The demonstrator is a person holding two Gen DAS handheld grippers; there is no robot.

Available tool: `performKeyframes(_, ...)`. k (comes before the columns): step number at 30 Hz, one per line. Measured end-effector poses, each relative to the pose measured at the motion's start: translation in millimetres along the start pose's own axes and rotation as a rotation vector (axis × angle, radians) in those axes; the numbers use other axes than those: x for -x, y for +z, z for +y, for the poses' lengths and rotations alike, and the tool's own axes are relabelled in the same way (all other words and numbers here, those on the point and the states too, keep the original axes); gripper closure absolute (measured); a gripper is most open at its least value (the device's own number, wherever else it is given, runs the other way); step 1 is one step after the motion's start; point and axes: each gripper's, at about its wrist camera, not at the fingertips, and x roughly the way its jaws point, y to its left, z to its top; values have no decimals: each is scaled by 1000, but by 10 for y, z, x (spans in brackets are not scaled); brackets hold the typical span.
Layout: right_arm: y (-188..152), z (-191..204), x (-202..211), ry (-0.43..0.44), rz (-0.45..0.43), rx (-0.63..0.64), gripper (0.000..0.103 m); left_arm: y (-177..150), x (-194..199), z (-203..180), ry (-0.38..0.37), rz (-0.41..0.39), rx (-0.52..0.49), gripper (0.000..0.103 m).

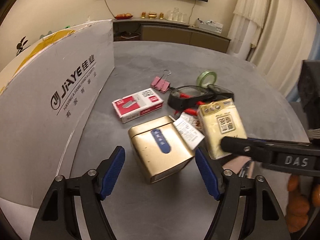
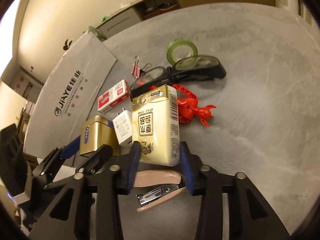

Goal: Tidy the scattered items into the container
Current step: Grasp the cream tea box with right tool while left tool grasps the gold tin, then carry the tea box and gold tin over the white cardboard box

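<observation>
A gold tin (image 1: 160,146) (image 2: 96,136) lies on the grey table. My left gripper (image 1: 160,155) (image 2: 86,150) is open, one blue-padded finger on either side of the tin's near end. My right gripper (image 2: 160,150) (image 1: 236,147) is shut on a cream tissue pack (image 2: 158,124) (image 1: 222,126), gripping its lower end over the pile. The container, a grey cardboard box (image 1: 50,100) (image 2: 70,100) printed JIAYE, stands at the left.
Around the pack lie a white charger (image 2: 123,130), a red plastic toy (image 2: 192,106), black safety glasses (image 2: 190,70), green tape (image 2: 182,51), pink binder clips (image 2: 138,70) and a staples box (image 2: 114,98). A pink stapler (image 2: 158,190) sits under my right gripper.
</observation>
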Motion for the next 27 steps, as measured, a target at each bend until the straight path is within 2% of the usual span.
performKeyframes(5, 2, 38, 39, 17, -14, 14, 71, 16, 73, 158, -12, -25, 69, 36)
performKeyframes(7, 18, 49, 40, 26, -22, 20, 68, 37, 45, 127, -21, -14, 62, 34)
performKeyframes(11, 44, 21, -76, 62, -34, 11, 65, 33, -58, 57, 25, -1, 38, 31)
performKeyframes(12, 71, 32, -115, 66, -37, 13, 69, 26, -77, 54, 28, 1, 35, 41)
performKeyframes(14, 90, 41, -127, 75, -38, 7, 74, 17, -57, 69, 10, -12, 33, 48)
performKeyframes(18, 93, 66, -35, 88, -59, -5, 80, 8, 12, 120, 2, -32, 46, 51)
performKeyframes(27, 17, 169, 209, 95, -105, 15, 80, 34, 247, 124, -49, -99, 58, 52)
